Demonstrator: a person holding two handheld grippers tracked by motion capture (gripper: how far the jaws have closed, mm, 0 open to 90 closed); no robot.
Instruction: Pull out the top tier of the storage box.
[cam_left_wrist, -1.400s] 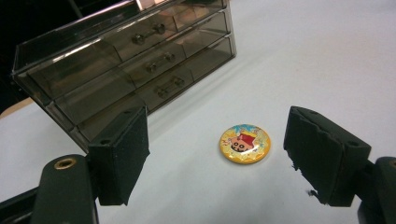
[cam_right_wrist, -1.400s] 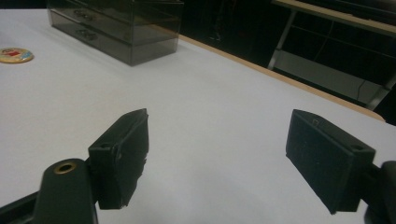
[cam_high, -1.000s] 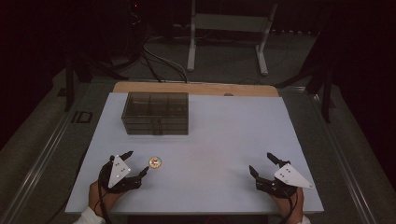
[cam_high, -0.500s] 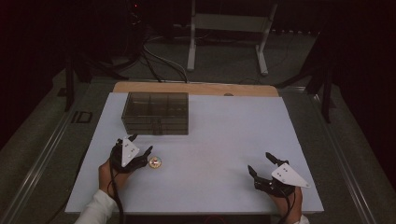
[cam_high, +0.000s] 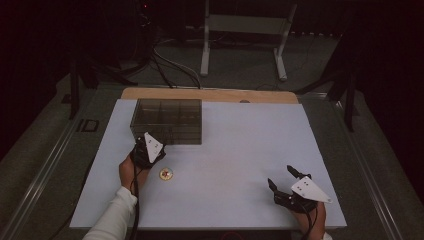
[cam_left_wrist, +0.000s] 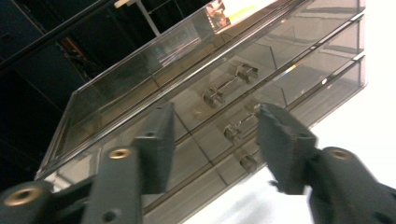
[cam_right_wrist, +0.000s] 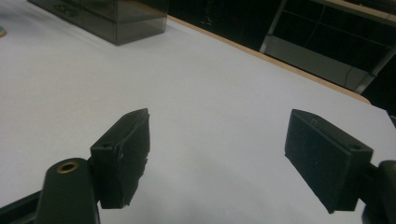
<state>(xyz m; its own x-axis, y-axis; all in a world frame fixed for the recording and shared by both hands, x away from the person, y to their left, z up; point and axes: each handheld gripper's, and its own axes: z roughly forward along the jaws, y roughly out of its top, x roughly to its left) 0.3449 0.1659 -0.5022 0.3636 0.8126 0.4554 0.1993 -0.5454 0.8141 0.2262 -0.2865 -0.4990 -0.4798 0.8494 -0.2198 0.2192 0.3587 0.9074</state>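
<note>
At the drawer box (cam_left_wrist: 219, 88): your left gripper (cam_left_wrist: 212, 140), jaws just narrowing, bracketed a handle (cam_left_wrist: 236, 126) ungripped — might slip. Right gripper (cam_right_wrist: 217, 154) stood open, empty.

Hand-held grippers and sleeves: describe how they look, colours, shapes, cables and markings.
Each hand-held gripper, left and right, is black and carries a pale grey three-cornered plate on top. The jaws are flat, blocky black pads, with brass-coloured screw holes on the arms behind them. A dark cable trails back from the left one along a white long sleeve. No markings can be made out.
</note>
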